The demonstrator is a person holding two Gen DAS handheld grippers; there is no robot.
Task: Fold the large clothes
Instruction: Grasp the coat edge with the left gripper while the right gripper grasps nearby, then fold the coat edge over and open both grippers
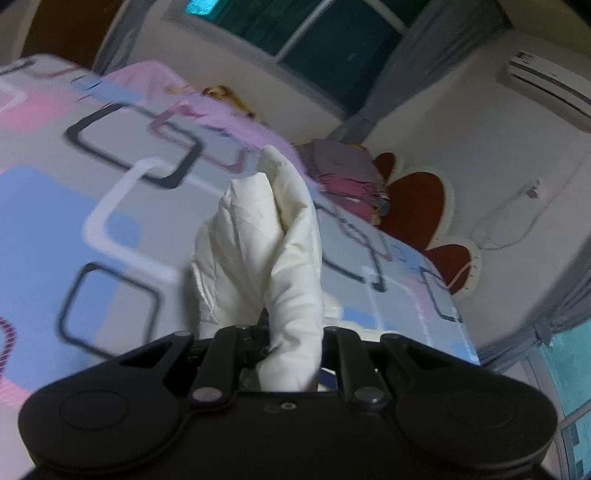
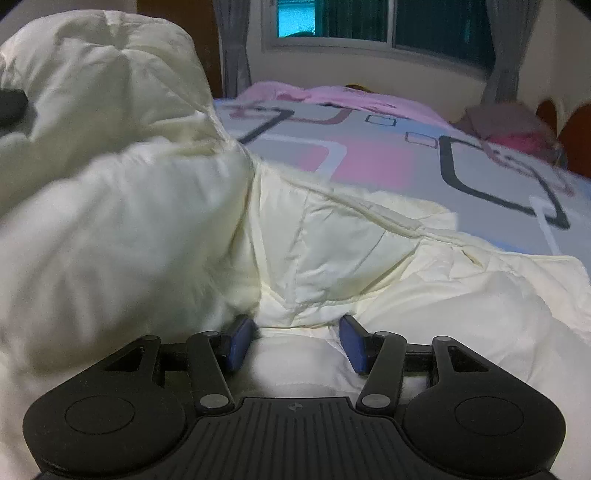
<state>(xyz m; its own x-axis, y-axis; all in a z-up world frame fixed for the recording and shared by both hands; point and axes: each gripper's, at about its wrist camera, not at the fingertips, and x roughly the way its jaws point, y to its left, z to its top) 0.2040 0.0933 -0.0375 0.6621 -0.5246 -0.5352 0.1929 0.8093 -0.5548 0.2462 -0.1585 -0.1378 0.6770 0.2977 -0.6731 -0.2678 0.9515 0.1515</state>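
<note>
A large cream-white quilted garment (image 2: 155, 229) lies bunched on the bed. In the left wrist view my left gripper (image 1: 284, 343) is shut on a fold of this garment (image 1: 266, 240), which sticks up between the fingers above the bed. In the right wrist view my right gripper (image 2: 295, 343) is open, its blue pads (image 2: 352, 343) resting low on the cloth with a bulge of fabric between them. A raised heap of the garment fills the left of that view.
The bed has a sheet (image 1: 74, 192) printed with pink, blue and dark squares. A pink cloth (image 2: 332, 96) lies at its far edge. A folded pink and mauve pile (image 1: 343, 177) sits near a red headboard (image 1: 417, 206). A window (image 2: 351, 18) is behind.
</note>
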